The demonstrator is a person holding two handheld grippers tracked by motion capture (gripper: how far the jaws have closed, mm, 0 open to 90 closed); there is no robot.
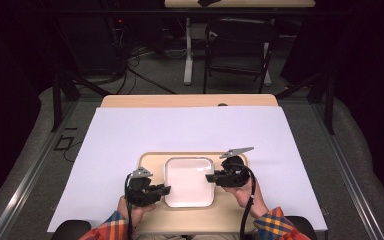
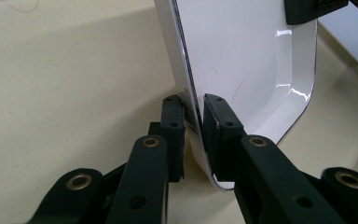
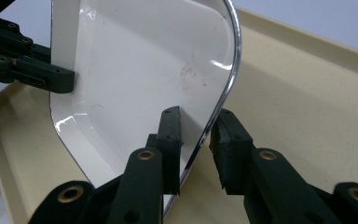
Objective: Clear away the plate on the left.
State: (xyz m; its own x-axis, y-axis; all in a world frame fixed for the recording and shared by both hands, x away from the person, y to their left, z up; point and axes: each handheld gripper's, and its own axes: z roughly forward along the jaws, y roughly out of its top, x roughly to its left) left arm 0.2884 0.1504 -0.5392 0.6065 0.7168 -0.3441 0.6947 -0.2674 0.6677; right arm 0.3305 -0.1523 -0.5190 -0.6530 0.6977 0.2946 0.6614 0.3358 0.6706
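Observation:
A white square plate (image 1: 189,181) lies in a beige tray (image 1: 152,160) at the near middle of the table. My left gripper (image 1: 166,189) is at the plate's left rim. In the left gripper view the plate (image 2: 242,60) has its rim pinched between the two pads of the left gripper (image 2: 193,121). My right gripper (image 1: 209,177) is at the plate's right rim. In the right gripper view the right gripper (image 3: 198,135) has one pad inside and one outside the edge of the plate (image 3: 135,79). I cannot tell whether the plate rests on the tray or is raised slightly.
A white sheet (image 1: 180,130) covers the table around the tray. A dark chair (image 1: 237,50) and cables stand on the floor beyond the far edge. The person's hands and plaid sleeves (image 1: 275,222) come in at the near edge.

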